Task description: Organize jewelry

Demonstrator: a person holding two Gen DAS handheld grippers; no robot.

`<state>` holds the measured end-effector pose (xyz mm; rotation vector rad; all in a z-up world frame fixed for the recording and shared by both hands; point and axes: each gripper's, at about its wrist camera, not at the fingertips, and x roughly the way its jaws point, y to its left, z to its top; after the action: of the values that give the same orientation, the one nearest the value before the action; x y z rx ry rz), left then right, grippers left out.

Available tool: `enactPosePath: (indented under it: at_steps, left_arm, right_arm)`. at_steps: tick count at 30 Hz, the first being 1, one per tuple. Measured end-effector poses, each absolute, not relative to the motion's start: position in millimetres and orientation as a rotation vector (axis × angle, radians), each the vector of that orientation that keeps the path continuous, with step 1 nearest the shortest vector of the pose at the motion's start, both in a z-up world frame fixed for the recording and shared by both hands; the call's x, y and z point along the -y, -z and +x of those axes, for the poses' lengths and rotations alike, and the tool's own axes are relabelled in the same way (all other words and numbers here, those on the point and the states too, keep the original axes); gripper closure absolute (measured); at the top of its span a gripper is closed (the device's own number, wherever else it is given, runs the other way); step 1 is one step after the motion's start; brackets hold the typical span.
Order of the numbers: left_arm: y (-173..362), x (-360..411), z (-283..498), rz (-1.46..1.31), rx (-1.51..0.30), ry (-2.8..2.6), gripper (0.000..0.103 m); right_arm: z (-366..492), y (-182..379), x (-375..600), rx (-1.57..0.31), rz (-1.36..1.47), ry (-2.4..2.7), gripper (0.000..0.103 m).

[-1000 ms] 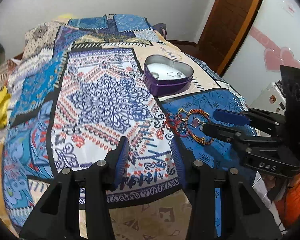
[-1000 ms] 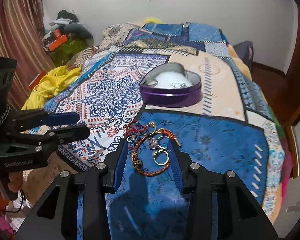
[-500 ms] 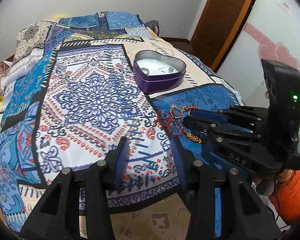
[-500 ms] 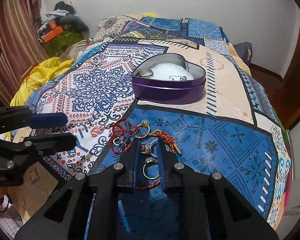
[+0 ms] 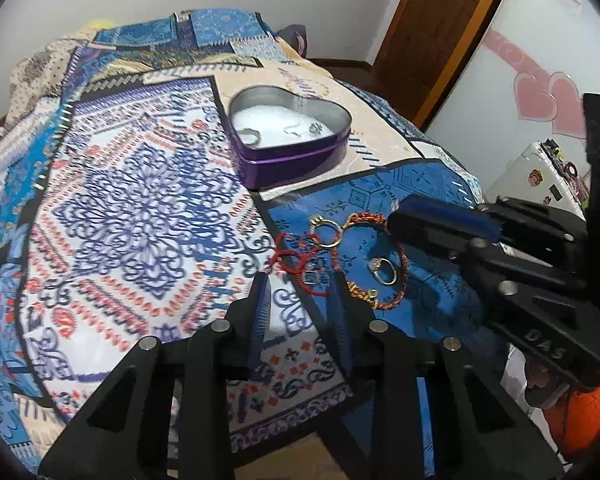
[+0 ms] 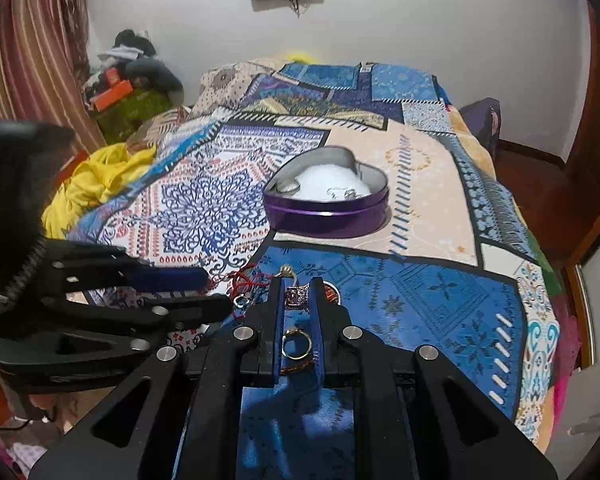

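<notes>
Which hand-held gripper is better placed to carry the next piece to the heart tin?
Right. The right hand-held gripper is shut on a small jewelled piece, facing the heart tin. The left hand-held gripper holds nothing.

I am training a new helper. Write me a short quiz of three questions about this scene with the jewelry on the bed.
1. True or false: the heart-shaped tin stands open, with small pieces already inside.
2. Multiple choice: what is between the fingertips of the right gripper? A) a small purple-stoned piece B) the yellow cloth C) nothing
3. Short answer: on which colour of quilt patch does the gold ring lie?

Key:
1. True; no lid is on it.
2. A; the small purple-stoned piece sits clamped between the pads.
3. Blue; the ring lies on the blue patch, beside the red cord bracelet.
</notes>
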<state>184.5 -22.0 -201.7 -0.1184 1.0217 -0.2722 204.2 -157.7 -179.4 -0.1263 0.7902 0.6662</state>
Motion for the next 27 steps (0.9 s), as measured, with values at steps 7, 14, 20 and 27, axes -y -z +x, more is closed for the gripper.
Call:
enactPosePath:
  at_steps: [7,14,20,27]
  left_arm:
    - [208,35,189,-0.073,-1.039,0.274,0.079]
    - [211,30,191,-0.09,-1.032,0.255,0.096]
    - [208,27,190,-0.085,-1.012,0.243,0.102]
    - [187,17,181,-0.083,-0.955,0.217,0.102]
  right_arm:
    - [207,178,167,-0.784,-0.103,-0.649,0.092]
    - [209,180,171,-0.79,-0.091,-0.646,0.092]
    - [208,177,174,-0.784,-0.082,-0.643,0.092]
    - [209,170,181,-0.768,-0.073,-0.631,0.092]
